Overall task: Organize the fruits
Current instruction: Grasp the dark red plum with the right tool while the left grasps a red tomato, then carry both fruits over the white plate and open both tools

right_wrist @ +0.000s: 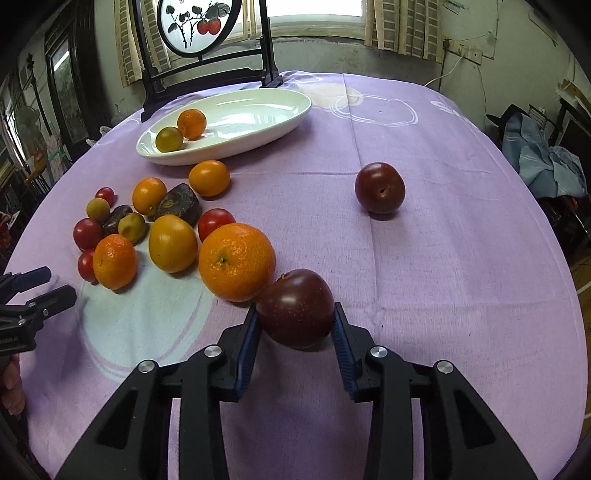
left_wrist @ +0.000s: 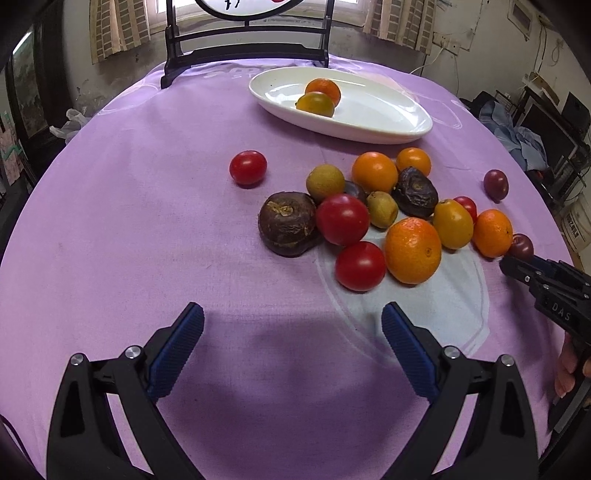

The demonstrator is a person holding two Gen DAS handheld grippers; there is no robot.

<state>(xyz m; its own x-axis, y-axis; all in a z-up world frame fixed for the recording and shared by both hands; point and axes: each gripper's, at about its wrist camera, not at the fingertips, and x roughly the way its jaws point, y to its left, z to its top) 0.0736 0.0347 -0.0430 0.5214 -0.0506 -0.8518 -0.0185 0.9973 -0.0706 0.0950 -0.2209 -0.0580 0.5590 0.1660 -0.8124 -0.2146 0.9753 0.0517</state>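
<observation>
My right gripper (right_wrist: 295, 317) is shut on a dark red plum (right_wrist: 295, 308) that rests on the purple cloth against a large orange (right_wrist: 236, 262). It shows at the right edge of the left wrist view (left_wrist: 511, 264) with the plum (left_wrist: 521, 246). A second plum (right_wrist: 379, 192) lies alone to the right. A pile of oranges, red tomatoes (left_wrist: 342, 224), small green fruits and wrinkled dark fruits (left_wrist: 289, 223) lies mid-table. A white oval dish (left_wrist: 388, 125) holds two citrus fruits (left_wrist: 322, 92). My left gripper (left_wrist: 291, 319) is open and empty in front of the pile.
A single red tomato (left_wrist: 248, 167) sits left of the pile. A dark wooden stand with a round painted screen (right_wrist: 199, 26) stands at the table's far edge behind the dish. The round table drops off on all sides; clutter and clothes lie at right.
</observation>
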